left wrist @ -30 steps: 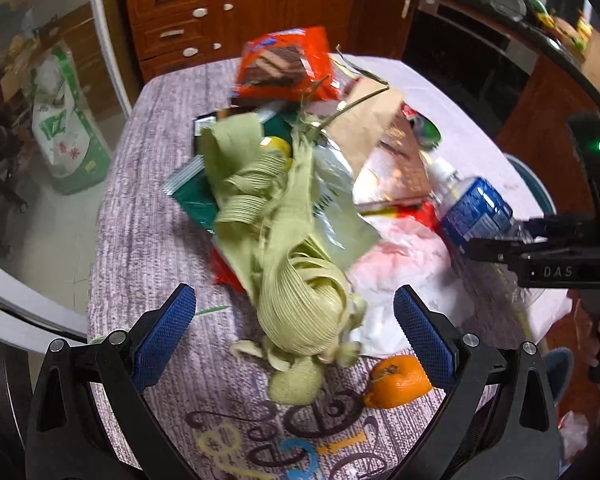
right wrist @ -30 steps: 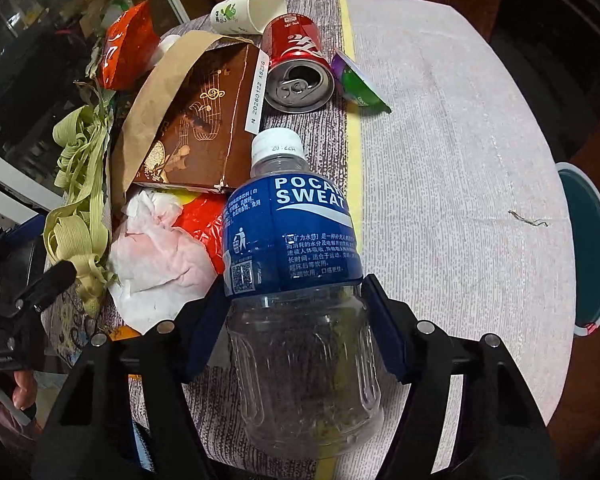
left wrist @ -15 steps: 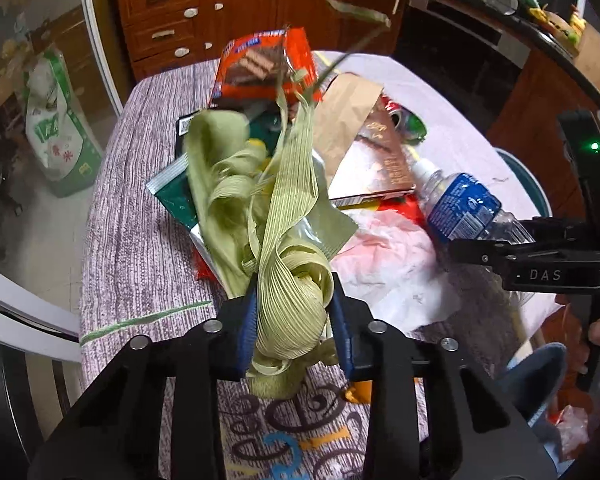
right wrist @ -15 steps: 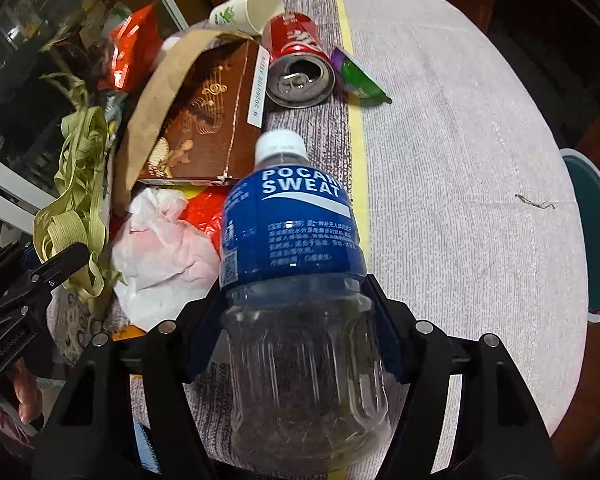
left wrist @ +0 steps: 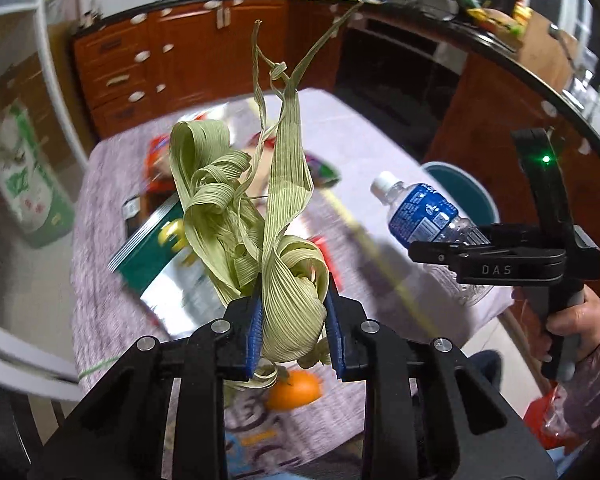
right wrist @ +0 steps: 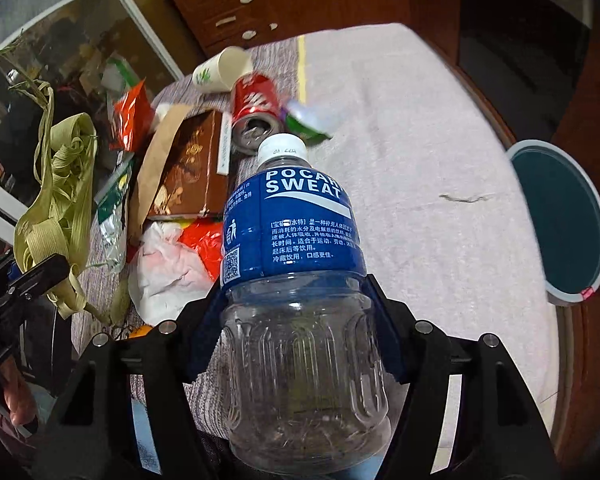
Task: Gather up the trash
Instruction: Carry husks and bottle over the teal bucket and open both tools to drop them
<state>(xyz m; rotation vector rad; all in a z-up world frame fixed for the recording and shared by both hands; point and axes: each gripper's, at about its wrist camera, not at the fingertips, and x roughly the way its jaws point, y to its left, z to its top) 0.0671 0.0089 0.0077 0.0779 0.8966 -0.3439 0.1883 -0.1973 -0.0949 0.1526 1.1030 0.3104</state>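
Kitchen tabletop (right wrist: 420, 128) strewn with litter. Left hand-held gripper (left wrist: 294, 326), just closed, pinching pale green leaf strips (left wrist: 260, 216). Right hand-held gripper (right wrist: 296, 320) clamping clear plastic bottle (right wrist: 300, 300).

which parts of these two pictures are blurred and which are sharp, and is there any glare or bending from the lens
Left wrist view: the husk bundle in the left gripper is sharp, the table and orange smeared, the cabinets bowed by the fisheye. Right wrist view: the bottle in the right gripper is crisp, with highlights on its clear plastic; the can and green wrapper are blurred.
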